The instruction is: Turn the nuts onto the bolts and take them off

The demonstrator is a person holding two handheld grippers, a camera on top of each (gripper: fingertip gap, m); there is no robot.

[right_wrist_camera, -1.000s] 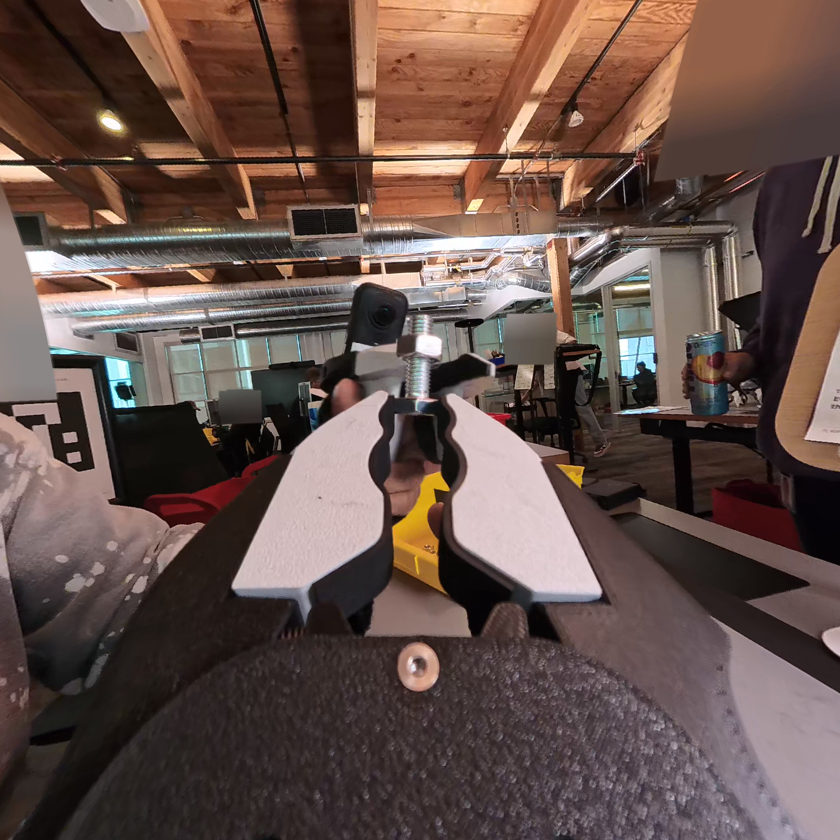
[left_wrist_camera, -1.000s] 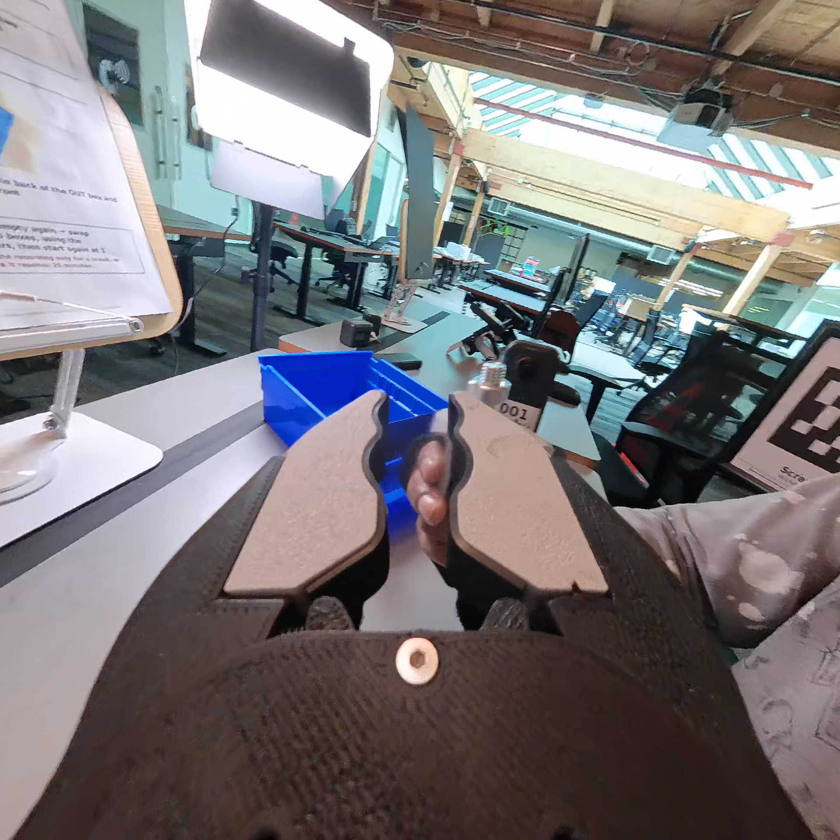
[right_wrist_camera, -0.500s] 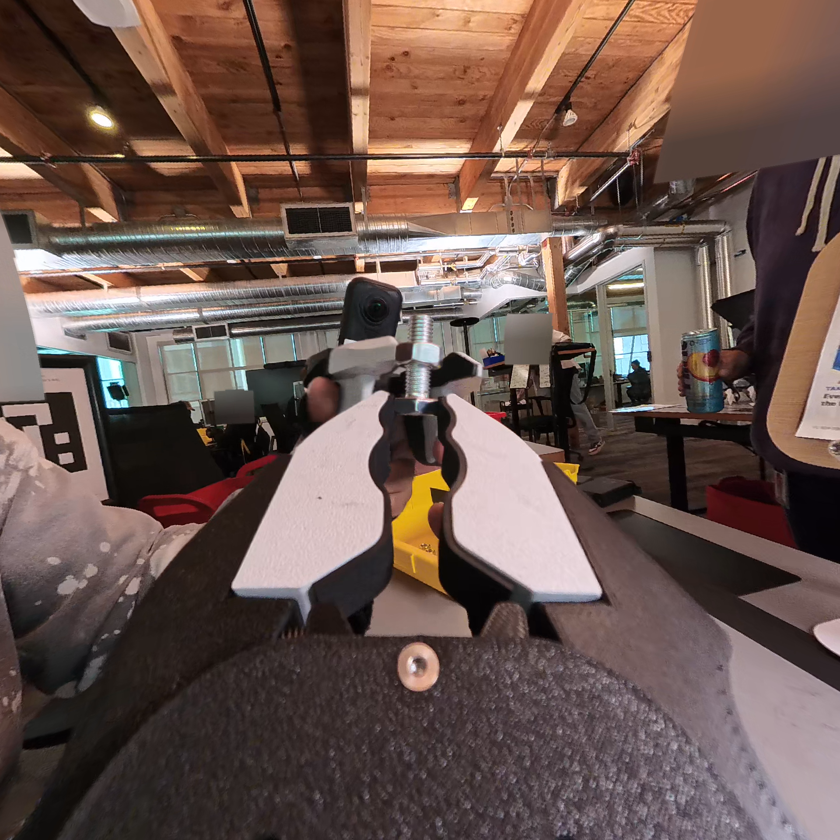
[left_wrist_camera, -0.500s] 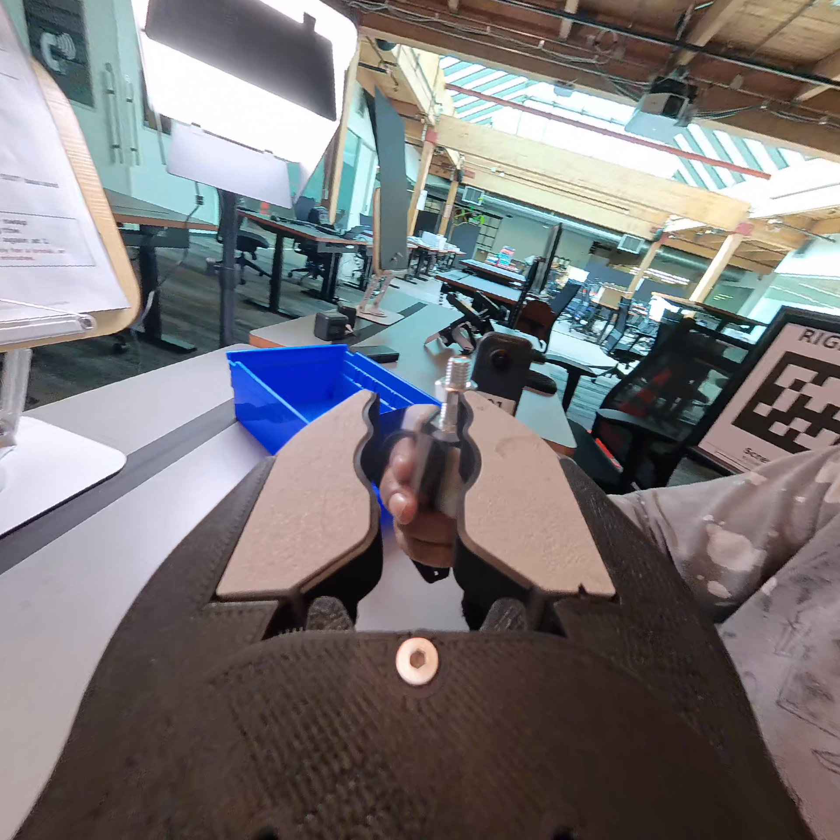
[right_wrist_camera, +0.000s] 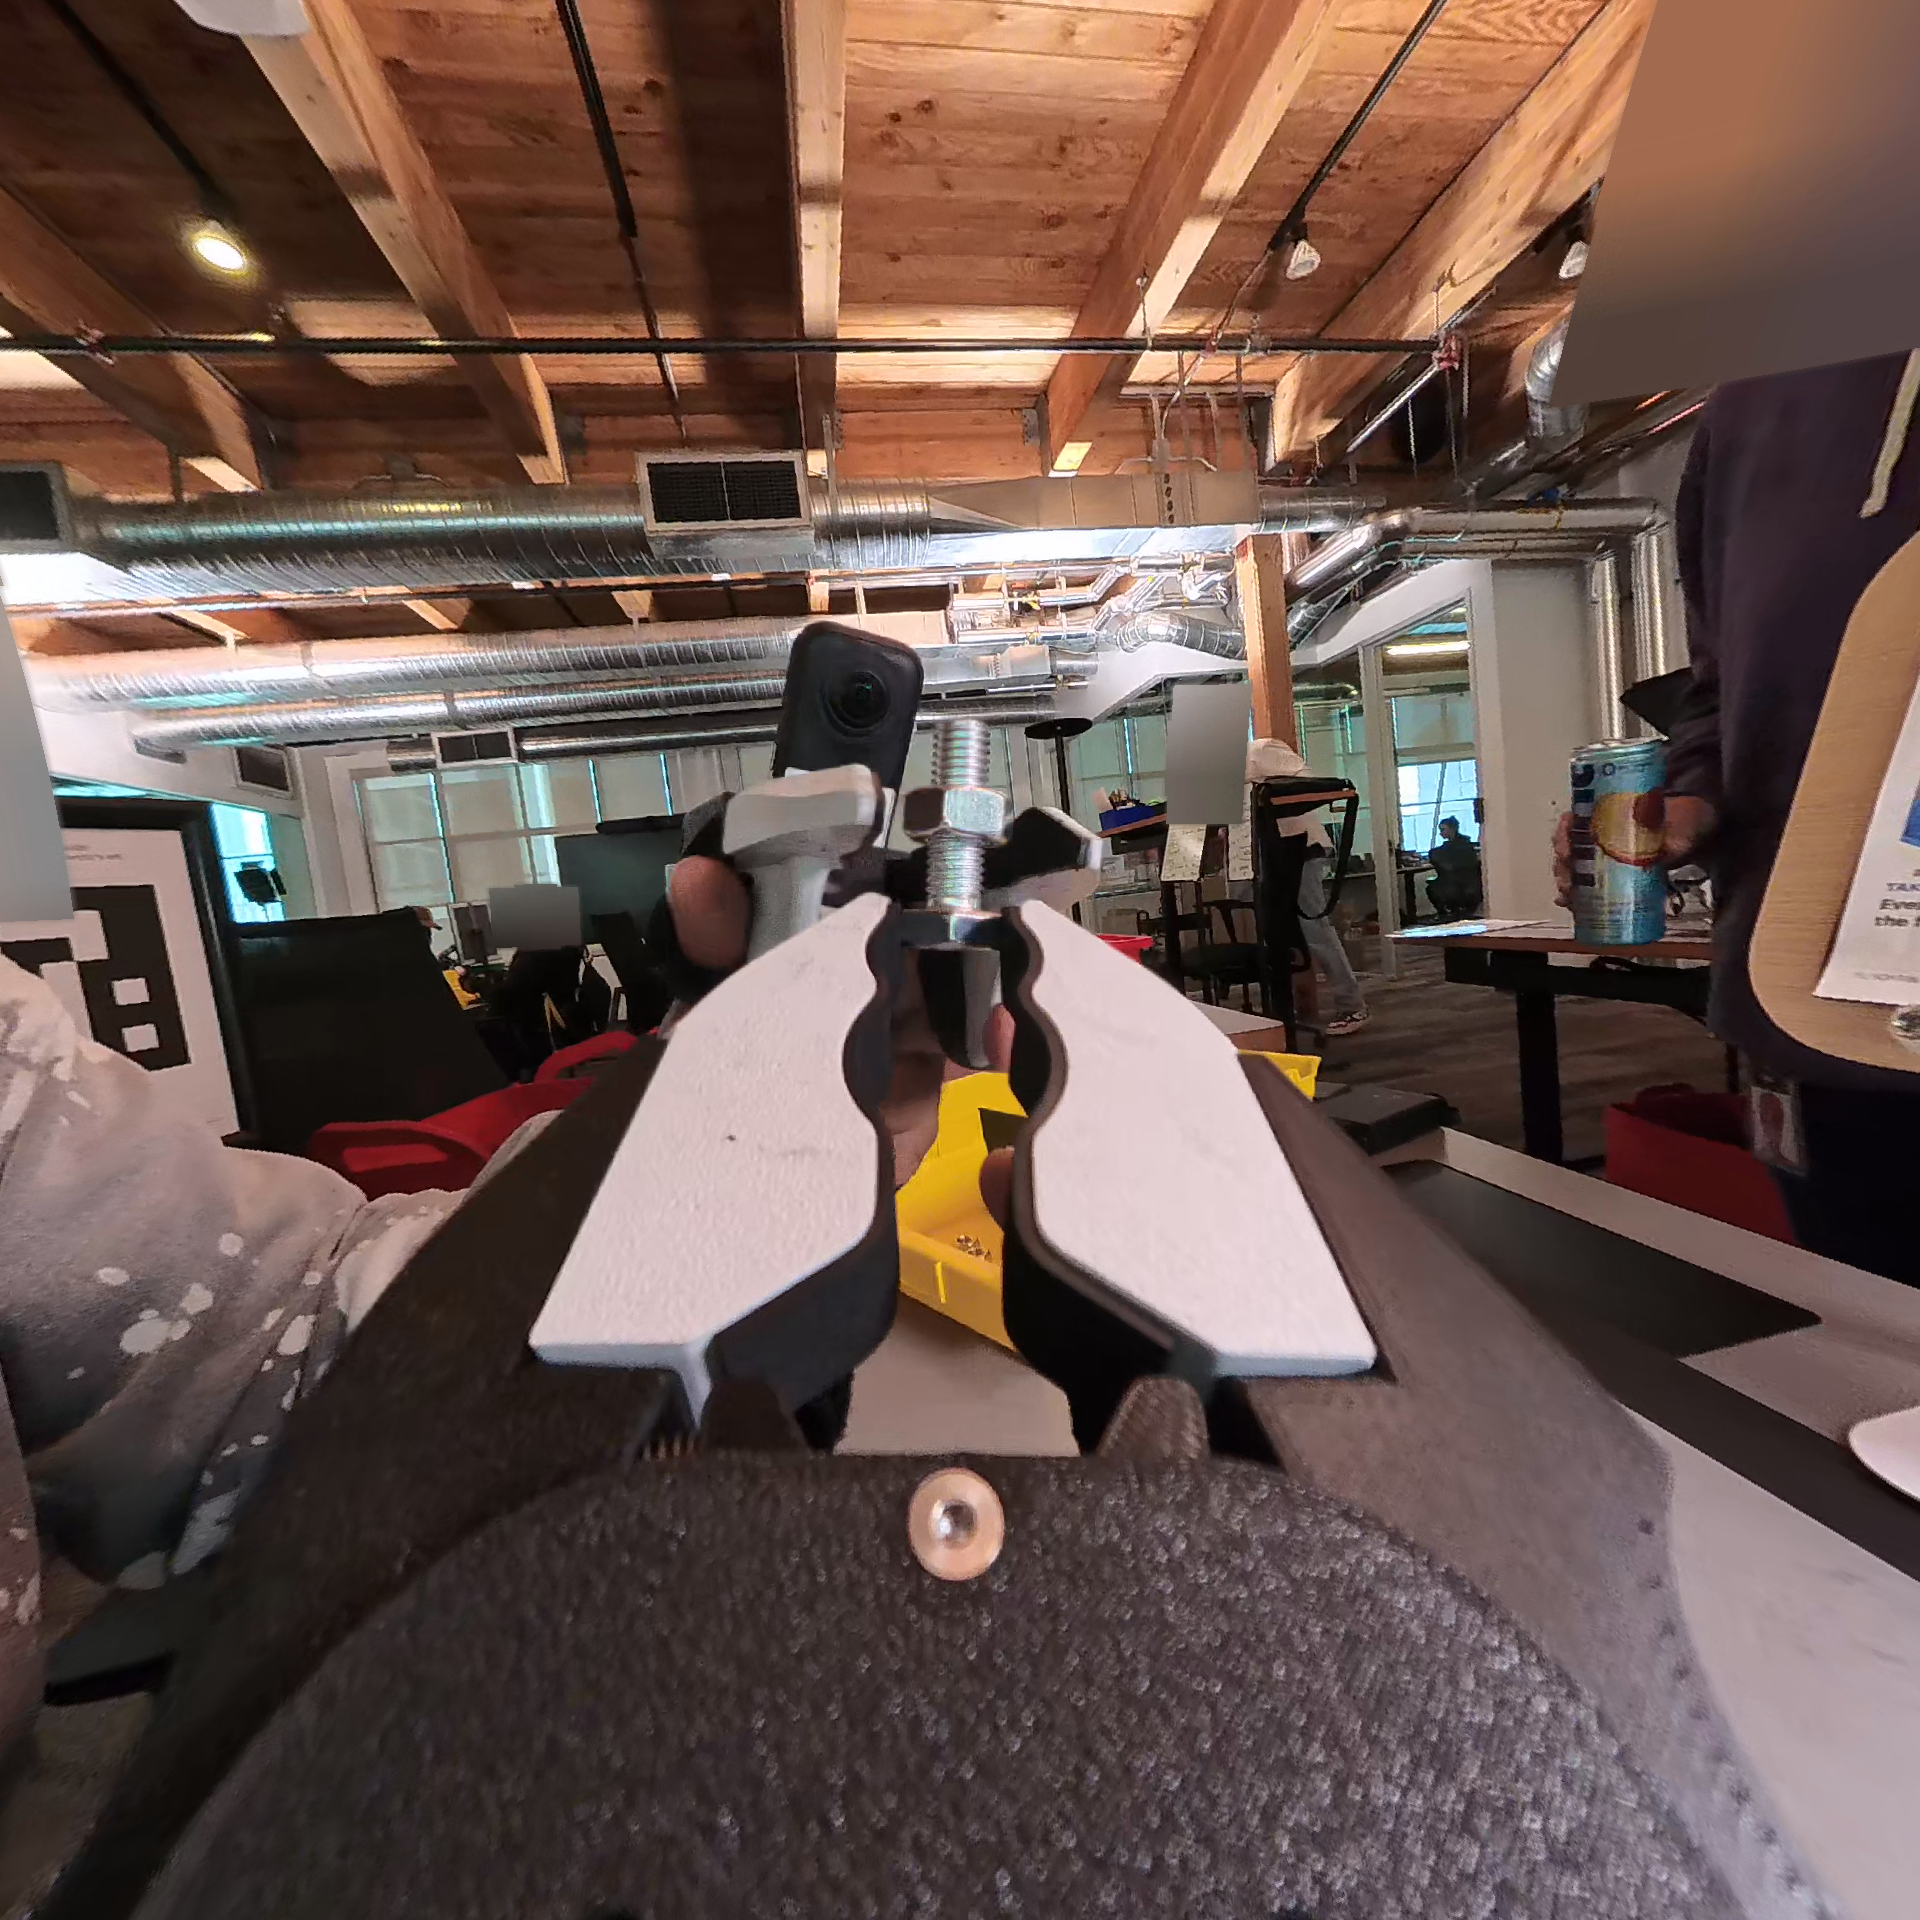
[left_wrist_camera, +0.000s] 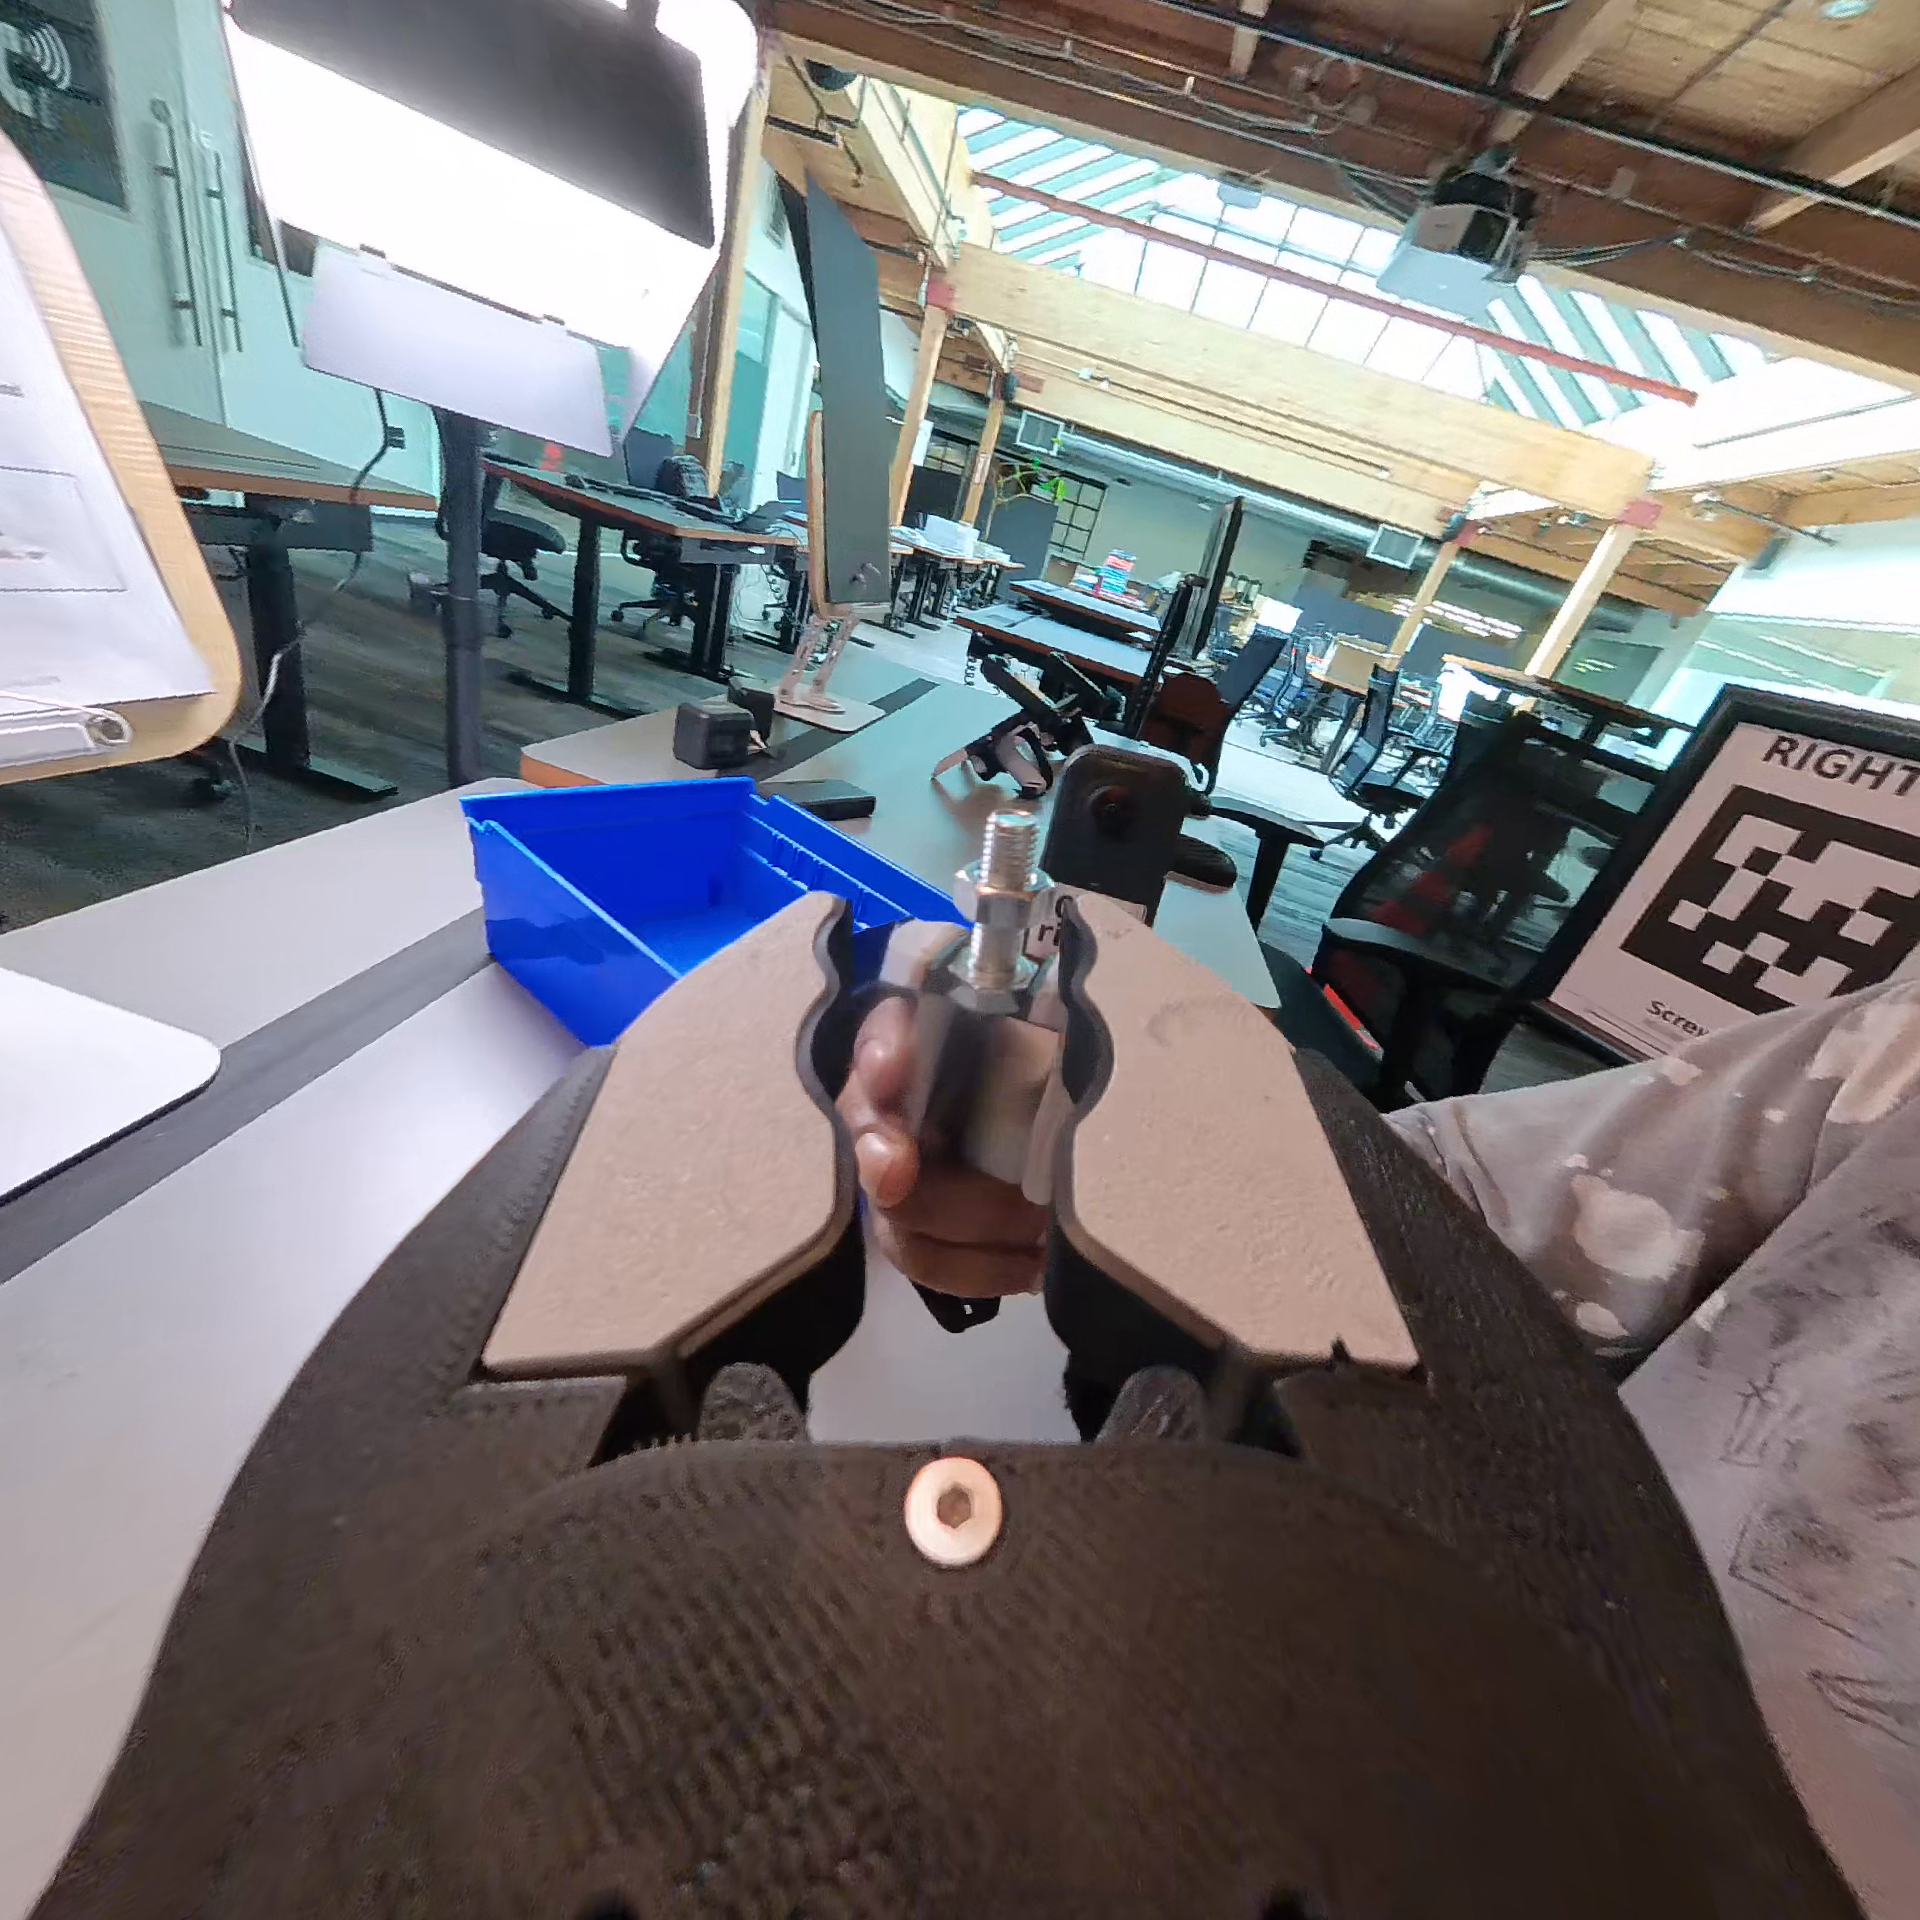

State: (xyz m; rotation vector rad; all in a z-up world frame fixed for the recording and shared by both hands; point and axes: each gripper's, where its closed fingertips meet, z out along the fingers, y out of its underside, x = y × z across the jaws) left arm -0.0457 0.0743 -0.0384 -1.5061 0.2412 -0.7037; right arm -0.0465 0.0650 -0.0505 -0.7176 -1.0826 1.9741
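A silver bolt (right_wrist_camera: 958,862) stands upright, thread up, with a hex nut (right_wrist_camera: 956,810) partway down the thread. My right gripper (right_wrist_camera: 956,925), with white pads, is shut on the bolt's head. My left gripper (left_wrist_camera: 956,935), with tan pads, is open. Its fingers (right_wrist_camera: 800,842) stand on either side of the nut and are slightly apart from it. In the left wrist view the bolt (left_wrist_camera: 1006,842) and nut (left_wrist_camera: 1000,896) rise at my fingertips, above the right gripper's tips. A hand (left_wrist_camera: 914,1164) shows below them.
A blue bin (left_wrist_camera: 644,894) sits on the grey table (left_wrist_camera: 260,1195) to the left. A yellow bin (right_wrist_camera: 956,1216) holding small nuts lies under the grippers. A person with a can (right_wrist_camera: 1621,862) stands at the right, by a clipboard stand (right_wrist_camera: 1839,831). A coded sign (left_wrist_camera: 1787,894) stands at the right. Less than 4 cm separates the two grippers' tips.
My left gripper has moved in on the bolt, so the nut now sits between its open fingertips. My right gripper keeps hold of the bolt head, nearly still.
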